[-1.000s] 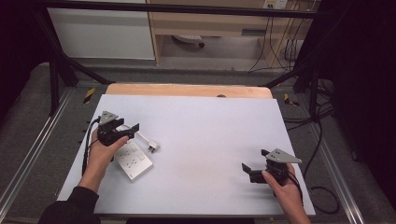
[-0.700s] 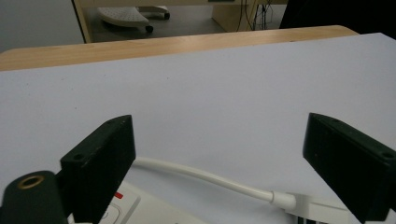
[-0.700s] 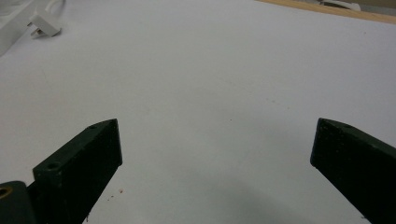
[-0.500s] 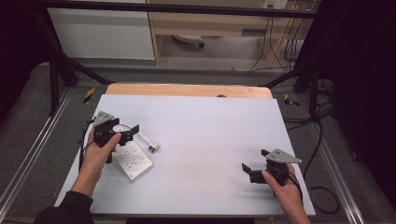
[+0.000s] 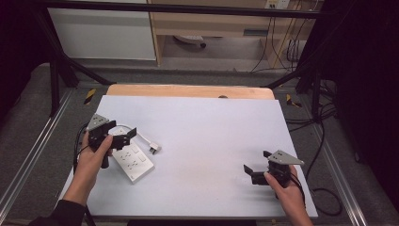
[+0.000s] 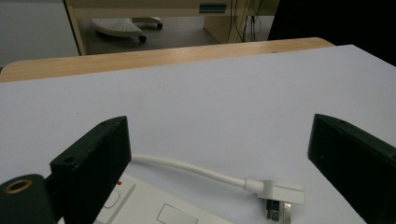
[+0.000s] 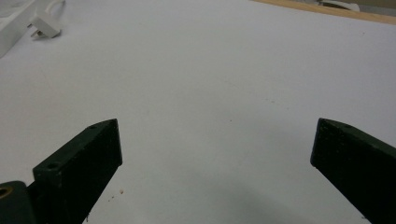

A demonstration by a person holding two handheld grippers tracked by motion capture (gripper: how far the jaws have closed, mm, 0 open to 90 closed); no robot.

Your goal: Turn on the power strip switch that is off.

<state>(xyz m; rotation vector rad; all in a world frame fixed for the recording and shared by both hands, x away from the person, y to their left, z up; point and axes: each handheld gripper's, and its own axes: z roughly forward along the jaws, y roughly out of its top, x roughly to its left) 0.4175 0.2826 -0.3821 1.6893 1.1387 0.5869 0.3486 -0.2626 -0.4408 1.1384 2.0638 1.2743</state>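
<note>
Right gripper (image 5: 254, 172) sits lower right of the high view, near the table's front edge, jaws spread wide with nothing between them; its own view has bare white table (image 7: 224, 84) between the jaws. Left gripper (image 5: 123, 138) is mid-left, held over the white power strip (image 5: 133, 161), jaws also wide apart and empty. Power strip lies flat at lower left, angled, sockets up. Its short white cable (image 6: 187, 167) curves off to the plug (image 6: 280, 196), which lies on the table just right of the strip, between the left jaws in the left gripper view. No readable label or brand on strip or plug. Far edge: bare wood strip (image 5: 188, 91) of the table.
</note>
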